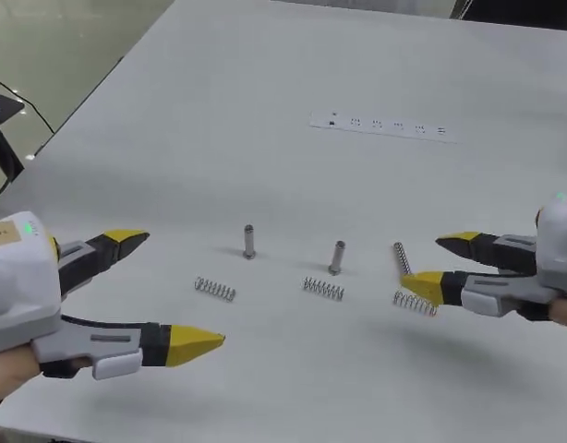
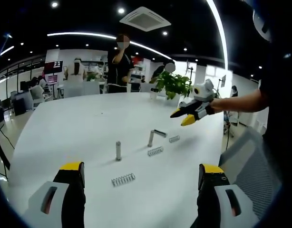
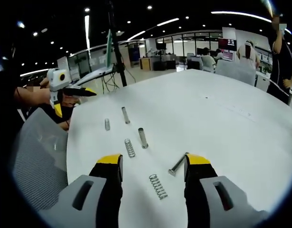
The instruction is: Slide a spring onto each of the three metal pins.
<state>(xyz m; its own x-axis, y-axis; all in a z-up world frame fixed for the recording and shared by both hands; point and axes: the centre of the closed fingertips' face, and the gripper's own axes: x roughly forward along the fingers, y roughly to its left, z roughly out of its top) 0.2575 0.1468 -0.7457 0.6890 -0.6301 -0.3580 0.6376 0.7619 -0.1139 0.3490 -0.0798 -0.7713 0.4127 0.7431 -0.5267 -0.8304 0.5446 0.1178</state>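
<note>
Springs, three, loose and flat on the white table point(image 1: 265, 83): left spring point(image 1: 214, 289), middle spring point(image 1: 323, 289), right spring point(image 1: 414, 303), in a row across the lower middle of the head view, each just below its pin in frame and apart from it. Left pin point(image 1: 249, 241) and middle pin point(image 1: 337, 257) upright, bare. Right pin point(image 1: 402, 258) slanted, bare.

Progress, as judged: none of three threaded; all three slides left to do, the right pin probably needing to be stood up or held first.

Left gripper point(image 1: 168, 291), lower left of frame: jaws wide, empty. Right gripper point(image 1: 439, 263), right edge: jaws apart, empty, lower tip near the right spring.

From the right gripper view, and unclear from the head view: right pin point(image 3: 177, 165) lying on its side, low in frame beside the right-hand jaw tip. From the left gripper view, additionally: standing person point(image 2: 118, 66) and potted plant point(image 2: 173, 84) beyond the table's far edge. From the head view, upper centre: power strip point(image 1: 383, 125).
</note>
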